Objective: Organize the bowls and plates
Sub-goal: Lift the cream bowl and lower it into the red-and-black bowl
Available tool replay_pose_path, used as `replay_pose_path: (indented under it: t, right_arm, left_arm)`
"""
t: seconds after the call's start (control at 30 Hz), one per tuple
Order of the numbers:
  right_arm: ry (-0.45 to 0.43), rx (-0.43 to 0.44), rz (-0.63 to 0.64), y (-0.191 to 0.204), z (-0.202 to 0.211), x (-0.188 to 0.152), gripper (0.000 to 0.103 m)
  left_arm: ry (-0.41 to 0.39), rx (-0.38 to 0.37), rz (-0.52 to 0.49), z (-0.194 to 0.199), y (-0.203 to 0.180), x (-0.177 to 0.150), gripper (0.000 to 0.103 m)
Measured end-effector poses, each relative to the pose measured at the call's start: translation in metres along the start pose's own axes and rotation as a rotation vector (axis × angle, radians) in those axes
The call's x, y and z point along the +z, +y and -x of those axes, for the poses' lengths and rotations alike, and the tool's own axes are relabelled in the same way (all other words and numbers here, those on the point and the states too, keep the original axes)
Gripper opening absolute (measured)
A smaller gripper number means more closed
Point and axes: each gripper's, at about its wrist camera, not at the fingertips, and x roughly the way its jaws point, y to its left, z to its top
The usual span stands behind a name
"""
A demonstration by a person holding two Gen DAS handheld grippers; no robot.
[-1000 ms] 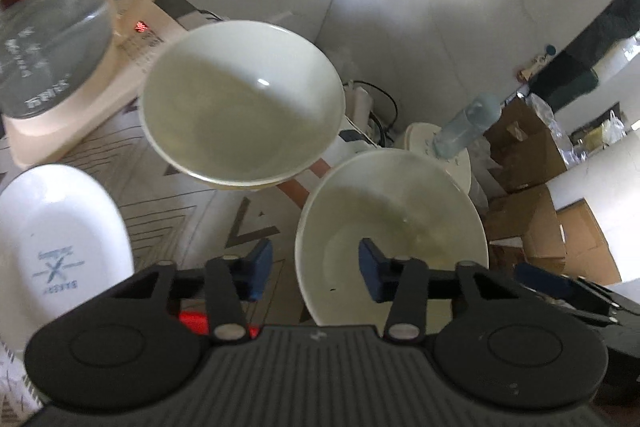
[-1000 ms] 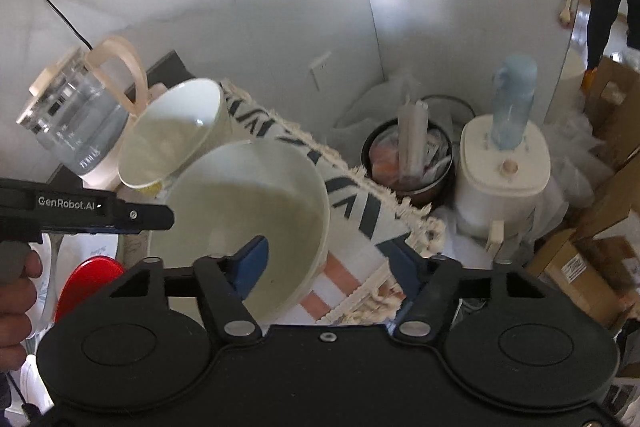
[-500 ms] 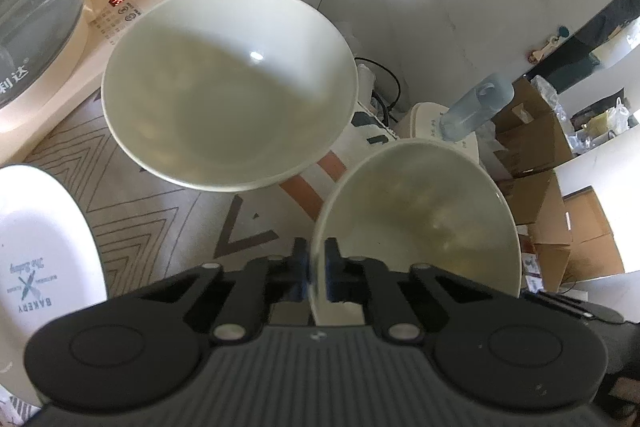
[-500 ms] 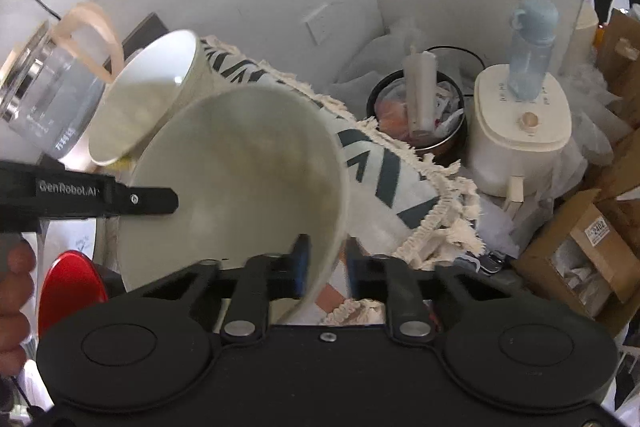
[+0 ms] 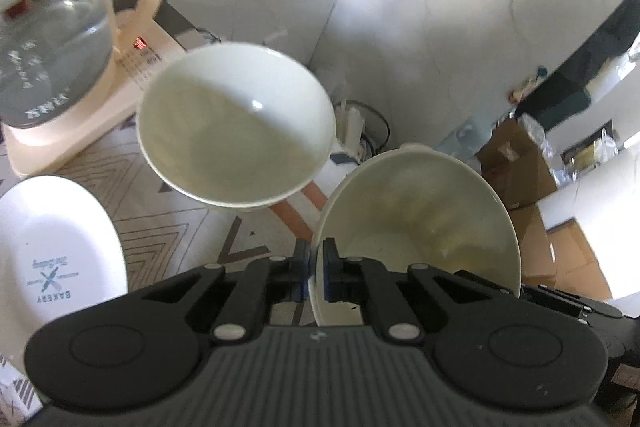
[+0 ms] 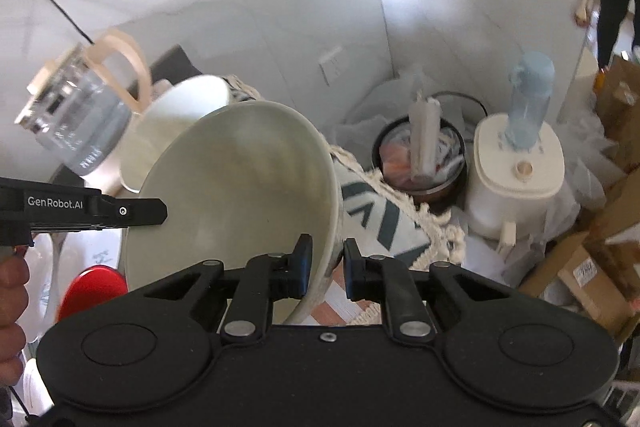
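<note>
Clamping near bowl [image 5: 416,223] rim: left tongs [image 5: 315,269], right tongs [image 6: 325,269]; far bowl [image 5: 236,123] empty.

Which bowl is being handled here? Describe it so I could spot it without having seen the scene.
Start at the glass kettle at the back of the patterned cloth; the far bowl stands right beside it. The near bowl is the one. Unlike its neighbour it is tipped up, with the left gripper and right gripper clamped on opposite sides of its rim.

Glossy glazed ceramic bowls [image 5: 236,131], clear glass kettle [image 5: 44,39], woven cloth [image 5: 168,227].
</note>
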Motion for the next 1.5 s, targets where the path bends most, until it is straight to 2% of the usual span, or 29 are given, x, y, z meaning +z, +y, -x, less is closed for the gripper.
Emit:
replay_pose_path:
  t: [0.4, 0.77, 1.2, 1.5]
  right_arm:
    - [-0.061, 0.094, 0.094, 0.024, 0.031, 0.003, 0.016]
    - [-0.047, 0.19, 0.189, 0.059, 0.041, -0.009, 0.016]
    - [0.011, 0.26, 0.303, 0.106, 0.035, -0.027, 0.016]
    - [0.03, 0.244, 0.335, 0.124, 0.02, -0.034, 0.011]
  left_arm:
    - [-0.142, 0.061, 0.08, 0.062, 0.0, -0.021, 0.005]
    - [-0.202, 0.142, 0.173, 0.104, 0.022, -0.051, 0.005]
    - [-0.2, 0.221, 0.31, 0.131, 0.061, -0.086, 0.005]
    - [-0.135, 0.222, 0.402, 0.124, 0.081, -0.109, 0.005]
